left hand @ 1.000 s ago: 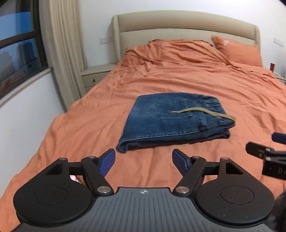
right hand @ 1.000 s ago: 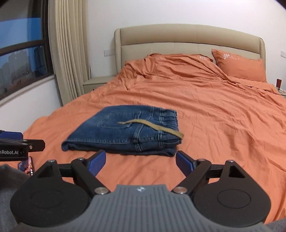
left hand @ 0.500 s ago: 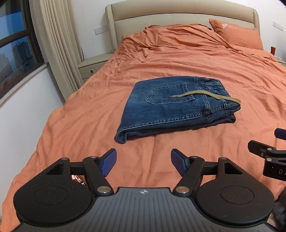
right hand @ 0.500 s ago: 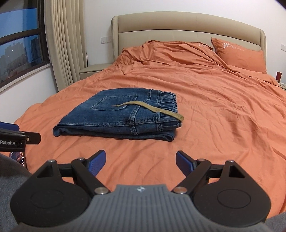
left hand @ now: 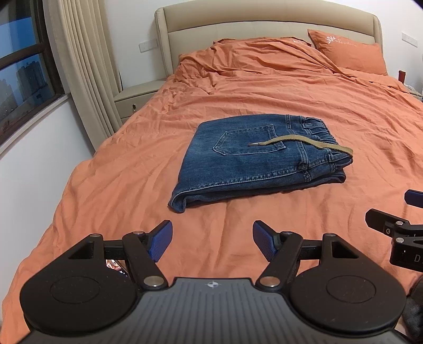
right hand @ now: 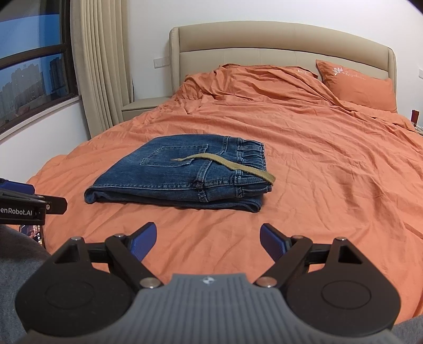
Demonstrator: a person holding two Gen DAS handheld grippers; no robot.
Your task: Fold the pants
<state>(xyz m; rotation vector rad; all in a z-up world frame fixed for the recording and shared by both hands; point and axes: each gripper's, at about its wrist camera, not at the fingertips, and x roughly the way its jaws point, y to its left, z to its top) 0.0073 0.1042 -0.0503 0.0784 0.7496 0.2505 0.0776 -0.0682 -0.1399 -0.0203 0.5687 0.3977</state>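
The blue jeans [left hand: 253, 158] lie folded into a thick rectangle in the middle of the orange bed, waistband to the right. A khaki drawstring [left hand: 304, 141] lies loose across the back pocket. They also show in the right wrist view [right hand: 182, 174], with the drawstring [right hand: 230, 165] on top. My left gripper [left hand: 212, 242] is open and empty, held above the sheet short of the jeans' near fold. My right gripper [right hand: 208, 242] is open and empty, also short of the jeans. Each gripper shows at the edge of the other's view.
The bed [left hand: 264, 87] has a rumpled orange sheet, a bunched duvet and a pillow [left hand: 349, 53] by the beige headboard [left hand: 264, 16]. A nightstand [left hand: 134, 98], curtain [left hand: 84, 66] and window [left hand: 23, 66] stand to the left. A phone [left hand: 116, 266] lies under the left gripper.
Both grippers have lifted and tilted slightly, so the jeans sit a little lower and nearer in both views. Both stay open. The jeans have not moved.
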